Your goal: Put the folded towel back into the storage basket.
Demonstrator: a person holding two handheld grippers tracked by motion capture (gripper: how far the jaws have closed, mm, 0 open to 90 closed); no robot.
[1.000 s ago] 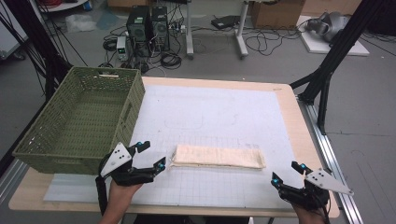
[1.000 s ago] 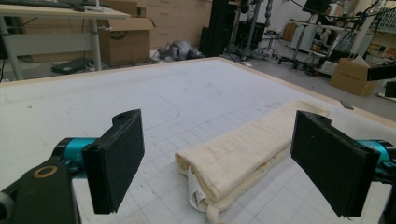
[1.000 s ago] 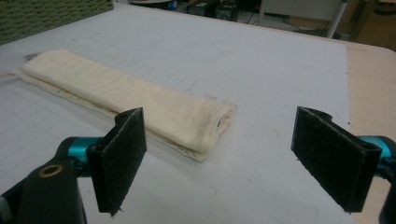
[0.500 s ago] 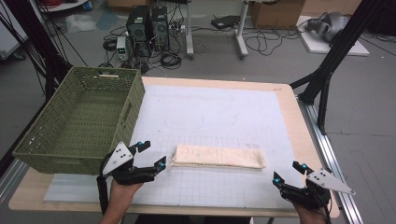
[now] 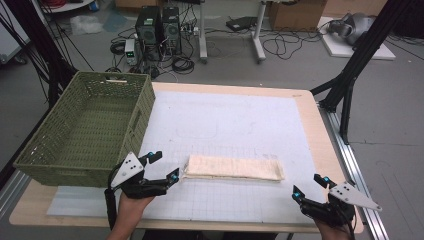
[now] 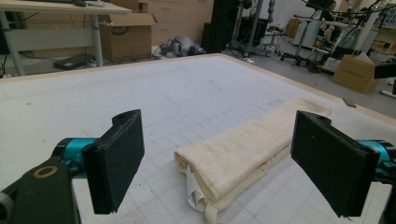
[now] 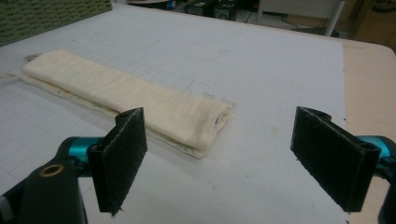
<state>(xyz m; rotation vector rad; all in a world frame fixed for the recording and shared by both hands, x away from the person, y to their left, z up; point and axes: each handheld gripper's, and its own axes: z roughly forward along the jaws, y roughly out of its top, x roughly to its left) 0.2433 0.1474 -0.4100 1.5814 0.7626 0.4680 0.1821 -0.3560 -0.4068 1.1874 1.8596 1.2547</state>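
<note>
Where the high view looks down on the white mat, a folded cream towel lies near the front edge, a green wicker basket at far left. The left gripper, jaws apart, sits just left of the towel; the right gripper, also spread, is near the right corner.

Left gripper view: wide jaws frame the towel's end, where a small white tag shows, unreadable.

Right gripper view: parted jaws stand short of the towel's other end.

A green wicker basket sits on the table's left edge.
</note>
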